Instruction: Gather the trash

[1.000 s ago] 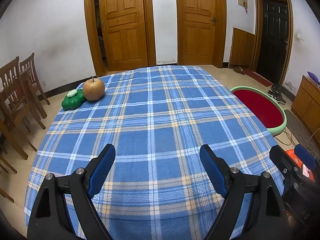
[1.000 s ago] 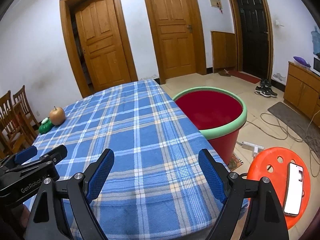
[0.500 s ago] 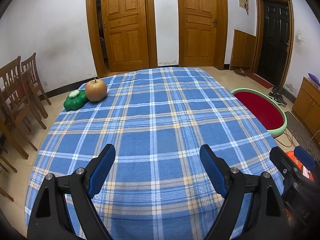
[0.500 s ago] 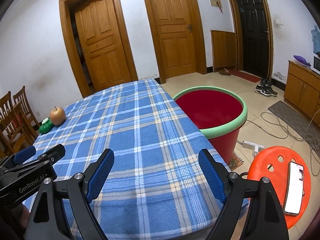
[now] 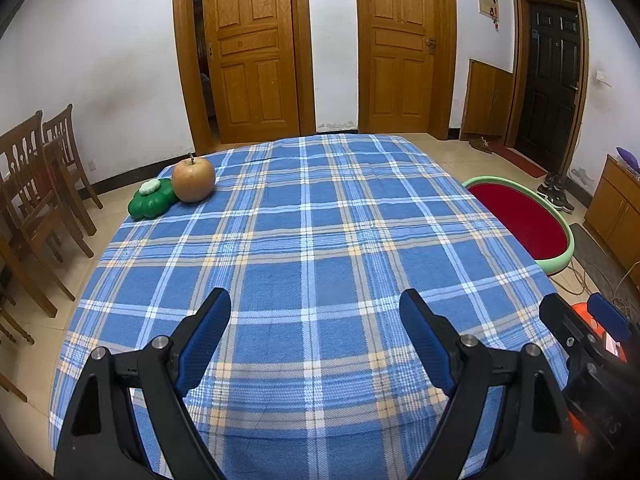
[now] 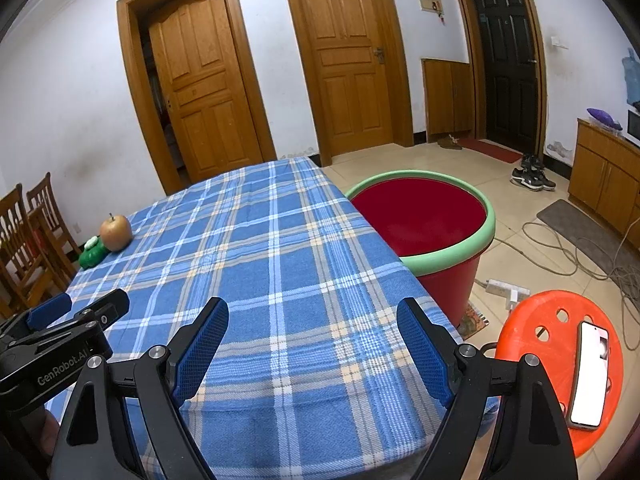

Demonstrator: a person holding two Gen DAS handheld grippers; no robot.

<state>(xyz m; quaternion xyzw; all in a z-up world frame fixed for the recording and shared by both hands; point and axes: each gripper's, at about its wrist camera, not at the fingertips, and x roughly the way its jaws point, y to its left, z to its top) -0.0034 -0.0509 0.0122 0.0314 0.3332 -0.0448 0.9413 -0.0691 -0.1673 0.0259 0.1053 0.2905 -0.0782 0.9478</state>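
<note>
One table [image 5: 320, 264] under a blue plaid cloth is seen to fill the frame. Since a second ago the left view has been carried slightly forward; nothing has been grasped, so collection is not advanced. One red bucket [image 6: 424, 220] is seen at centre right. One apple [image 5: 193, 179] and one green object [image 5: 152, 199] are found at upper left, touching. The left gripper [image 5: 315, 316] and the right gripper [image 6: 313, 322] are held spread wide, empty.
</note>
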